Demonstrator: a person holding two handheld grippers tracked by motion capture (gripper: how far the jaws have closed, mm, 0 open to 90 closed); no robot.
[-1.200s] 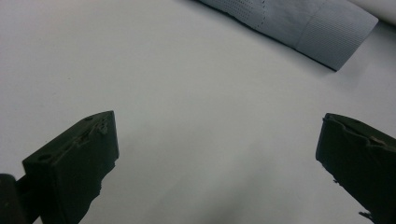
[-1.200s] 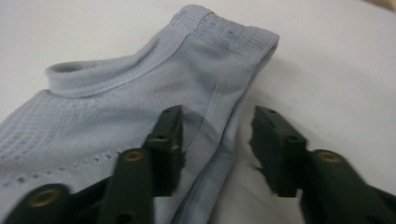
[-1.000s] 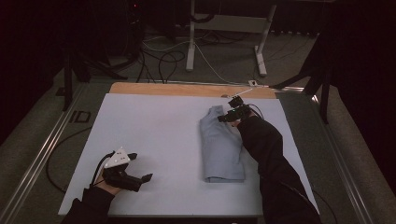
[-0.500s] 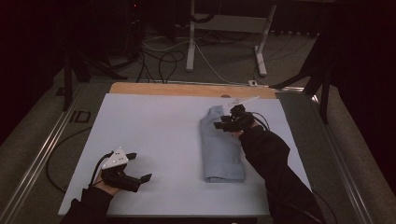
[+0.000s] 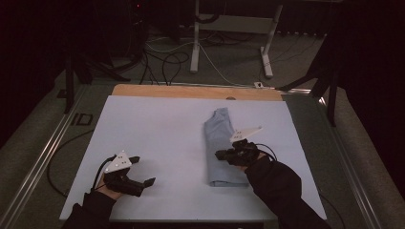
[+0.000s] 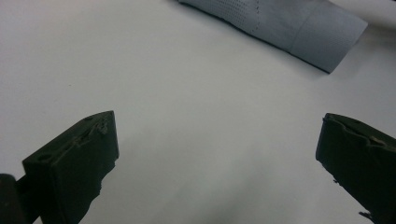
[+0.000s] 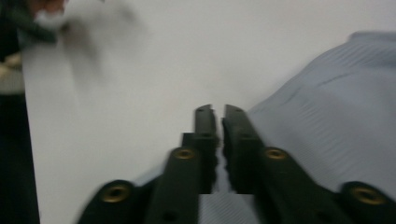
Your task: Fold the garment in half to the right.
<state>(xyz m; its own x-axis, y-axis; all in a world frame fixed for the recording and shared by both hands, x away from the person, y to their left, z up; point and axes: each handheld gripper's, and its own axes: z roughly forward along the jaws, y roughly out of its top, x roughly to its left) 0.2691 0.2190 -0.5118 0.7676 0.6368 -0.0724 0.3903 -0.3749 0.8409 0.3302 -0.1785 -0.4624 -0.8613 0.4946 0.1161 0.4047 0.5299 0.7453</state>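
A folded light blue cloth point(image 5: 220, 138) lies lengthwise on the right half of the white table point(image 5: 157, 124). My right gripper point(image 5: 220, 154) hovers over the cloth's near half and points left. In the right gripper view its jaws point(image 7: 215, 109) have just been closing and now stand together, with nothing between them; the cloth point(image 7: 336, 126) lies beneath and to the right. My left gripper point(image 5: 144, 170) rests at the table's near left with its jaws wide apart. Only bare table lies between those jaws point(image 6: 217, 126), and the cloth point(image 6: 280, 28) lies farther off.
A wooden strip point(image 5: 191, 91) runs along the table's far edge. Beyond it the floor holds cables and a white stand's legs point(image 5: 196, 57). A metal rail point(image 5: 43, 157) runs along the left side.
My right gripper has moved from the cloth's far end toward the near side along the cloth, and its jaws have closed. The left gripper has kept still.
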